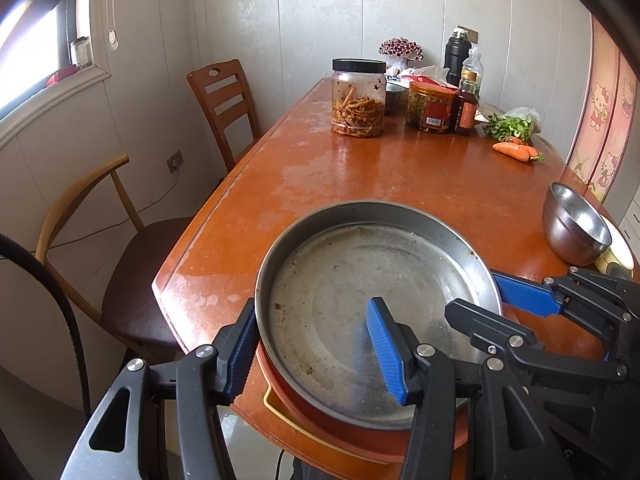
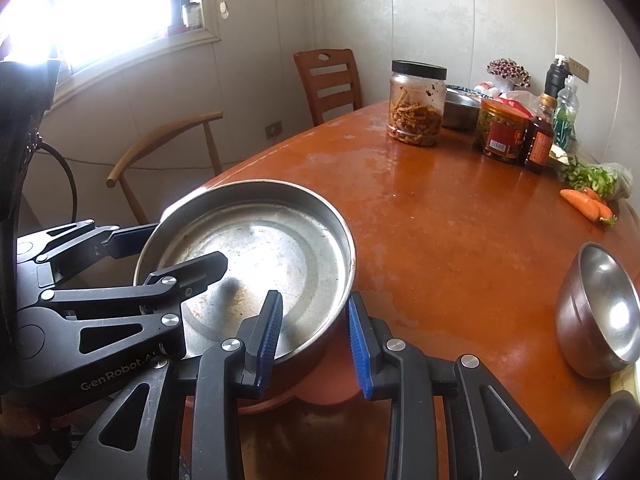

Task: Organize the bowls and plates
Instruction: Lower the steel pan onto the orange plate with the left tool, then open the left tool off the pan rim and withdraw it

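Note:
A wide, shallow steel pan (image 1: 360, 280) rests on an orange plate (image 1: 328, 436) at the near end of the brown table (image 1: 400, 172), and the stack juts over the table's edge. My left gripper (image 1: 312, 356) straddles the pan's left wall, one blue pad outside and one inside, shut on it. My right gripper (image 2: 316, 344) has the pan's (image 2: 260, 248) right wall between its pads and is shut on it, above the orange plate (image 2: 320, 392). A steel bowl (image 1: 576, 228) (image 2: 600, 312) stands to the right of the pan.
A yellow rim (image 1: 276, 408) shows under the orange plate. At the table's far end (image 2: 440, 220) stand jars (image 1: 358, 98), bottles (image 1: 466, 112), greens and carrots (image 1: 516, 150). Two chairs (image 1: 224, 108) stand on the left. Another steel rim (image 2: 604, 440) is at the near right.

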A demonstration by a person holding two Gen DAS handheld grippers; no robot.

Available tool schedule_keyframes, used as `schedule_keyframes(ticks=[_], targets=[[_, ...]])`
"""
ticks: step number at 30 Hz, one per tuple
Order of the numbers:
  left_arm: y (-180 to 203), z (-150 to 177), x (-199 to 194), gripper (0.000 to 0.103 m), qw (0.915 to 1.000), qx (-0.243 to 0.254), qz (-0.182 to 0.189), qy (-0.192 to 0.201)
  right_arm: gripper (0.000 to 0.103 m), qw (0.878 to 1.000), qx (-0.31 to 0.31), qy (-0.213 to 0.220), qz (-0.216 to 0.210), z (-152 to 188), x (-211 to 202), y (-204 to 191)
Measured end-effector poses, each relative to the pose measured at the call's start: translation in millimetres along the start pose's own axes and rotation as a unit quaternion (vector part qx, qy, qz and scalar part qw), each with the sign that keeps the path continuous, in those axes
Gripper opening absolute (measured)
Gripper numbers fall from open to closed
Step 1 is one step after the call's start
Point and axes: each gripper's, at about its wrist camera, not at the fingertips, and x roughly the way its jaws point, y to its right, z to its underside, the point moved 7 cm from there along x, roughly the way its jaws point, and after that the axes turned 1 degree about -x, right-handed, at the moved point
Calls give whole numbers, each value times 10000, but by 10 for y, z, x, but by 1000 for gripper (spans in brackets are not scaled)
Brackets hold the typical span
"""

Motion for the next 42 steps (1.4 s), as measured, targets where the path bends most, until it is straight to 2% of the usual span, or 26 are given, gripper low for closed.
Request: schedule_keyframes(ticks=[13, 28, 39, 42], targets=[[-7, 56, -22, 54, 9997, 109, -210, -25, 35, 9998, -164, 67, 124, 34, -38, -66], [-40, 69, -104, 54, 9999, -78, 71, -64, 38, 9999, -101, 45, 62, 37, -74, -72], [-40, 38, -269, 58, 9999, -113, 29, 61, 40, 9999, -55, 130, 49, 12, -195, -72], [-39, 32, -310, 60, 9999, -129, 2, 90, 45, 9998, -14, 178, 43, -5, -247, -61]])
